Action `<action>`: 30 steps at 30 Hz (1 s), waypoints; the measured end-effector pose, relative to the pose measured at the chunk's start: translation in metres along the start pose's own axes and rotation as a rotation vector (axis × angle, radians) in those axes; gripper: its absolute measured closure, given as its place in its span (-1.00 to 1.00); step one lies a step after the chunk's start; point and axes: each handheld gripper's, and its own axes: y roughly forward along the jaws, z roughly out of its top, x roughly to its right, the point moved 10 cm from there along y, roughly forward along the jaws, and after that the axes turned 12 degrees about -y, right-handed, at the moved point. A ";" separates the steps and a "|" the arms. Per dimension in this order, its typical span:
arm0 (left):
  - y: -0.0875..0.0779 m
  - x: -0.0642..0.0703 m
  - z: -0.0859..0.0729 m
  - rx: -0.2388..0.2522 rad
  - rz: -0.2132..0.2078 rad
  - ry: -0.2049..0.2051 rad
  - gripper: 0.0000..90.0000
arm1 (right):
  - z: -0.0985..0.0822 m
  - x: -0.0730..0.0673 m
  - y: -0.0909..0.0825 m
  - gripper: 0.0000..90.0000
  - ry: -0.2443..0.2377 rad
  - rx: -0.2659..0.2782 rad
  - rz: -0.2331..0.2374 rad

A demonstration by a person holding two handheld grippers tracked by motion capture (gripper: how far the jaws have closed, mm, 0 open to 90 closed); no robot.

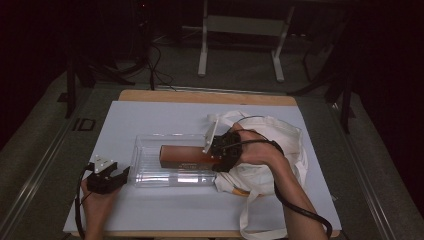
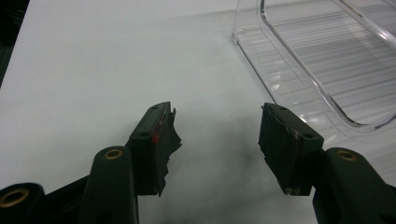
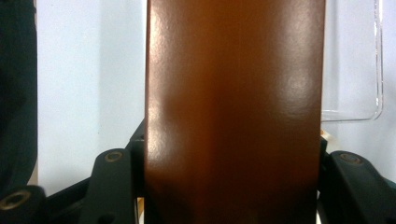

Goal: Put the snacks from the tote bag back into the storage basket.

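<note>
A long brown box [image 1: 186, 156] lies lengthwise over the clear plastic bin [image 1: 150, 142] at the table's middle. My right gripper [image 1: 216, 154] is shut on the box's right end; in the right gripper view the brown box [image 3: 233, 112] stands between both jaws, which press its sides. My left gripper [image 1: 120, 175] rests on the white sheet just left of the bin, open with nothing between its fingers [image 2: 154, 140]. The clear bin's [image 2: 299, 74] corner sits to the right of those jaws.
A white cloth tote bag [image 1: 270, 165] lies crumpled under and behind my right hand, its straps trailing to the table's front edge. The white sheet [image 1: 165, 207] covers the wooden table. A stand's legs [image 1: 240, 50] rise beyond the far edge.
</note>
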 end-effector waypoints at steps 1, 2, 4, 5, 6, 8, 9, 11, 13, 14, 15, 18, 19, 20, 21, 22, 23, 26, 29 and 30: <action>0.000 0.000 0.000 0.000 0.000 0.000 -0.01 | 0.001 0.000 0.001 -0.04 -0.001 -0.002 0.004; 0.000 0.000 0.000 -0.001 0.000 0.000 -0.01 | 0.002 0.000 0.001 -0.04 -0.003 -0.003 0.004; 0.000 0.000 0.000 -0.003 0.000 0.001 -0.01 | 0.004 0.000 0.002 -0.05 -0.009 -0.004 0.004; 0.000 0.000 0.000 -0.003 0.001 0.002 -0.01 | 0.005 0.000 0.003 -0.05 -0.011 -0.007 0.003; 0.000 0.000 0.000 -0.003 0.001 0.003 -0.01 | 0.006 0.000 0.003 -0.05 -0.014 -0.006 0.004; 0.000 0.000 0.000 -0.003 0.000 0.001 -0.01 | 0.007 0.000 0.005 -0.05 -0.023 -0.013 0.001; 0.000 0.000 0.000 -0.003 0.000 0.001 -0.01 | 0.008 0.000 0.005 -0.05 -0.025 -0.017 0.003; 0.000 0.000 0.000 -0.003 0.001 0.002 -0.01 | 0.009 0.000 0.006 -0.05 -0.033 -0.021 0.003; 0.000 0.000 0.000 -0.005 0.000 0.003 -0.01 | 0.011 0.000 0.008 -0.05 -0.040 -0.024 0.002; 0.001 0.000 0.000 -0.005 0.001 0.003 -0.01 | 0.012 0.000 0.008 -0.05 -0.041 -0.025 0.001; 0.001 0.000 0.000 -0.005 0.001 0.003 -0.01 | 0.013 0.000 0.009 -0.05 -0.041 -0.026 0.001; 0.000 0.000 0.000 -0.005 0.001 0.002 -0.01 | 0.015 0.000 0.010 -0.05 -0.051 -0.025 0.004; 0.000 0.000 0.000 -0.005 0.001 0.003 -0.01 | 0.016 0.000 0.011 -0.05 -0.052 -0.026 0.007; 0.001 0.000 0.000 -0.006 0.000 0.004 -0.01 | 0.017 0.000 0.011 -0.05 -0.053 -0.026 0.008; 0.001 0.000 -0.001 -0.009 0.000 0.005 -0.01 | 0.018 0.000 0.011 -0.06 -0.055 -0.026 0.008; 0.001 0.000 -0.001 -0.010 0.001 0.006 -0.01 | 0.018 -0.001 0.012 -0.06 -0.057 -0.028 0.010; 0.001 0.000 -0.001 -0.010 0.001 0.006 -0.01 | 0.019 -0.001 0.013 -0.06 -0.061 -0.030 0.010; 0.001 0.000 -0.001 -0.009 0.000 0.005 -0.01 | 0.020 -0.001 0.015 -0.06 -0.066 -0.034 0.014; 0.001 0.000 -0.001 -0.010 0.000 0.006 -0.01 | 0.021 -0.001 0.017 -0.06 -0.068 -0.035 0.020; 0.001 0.000 -0.001 -0.011 0.000 0.005 -0.01 | 0.021 -0.001 0.017 -0.06 -0.068 -0.036 0.021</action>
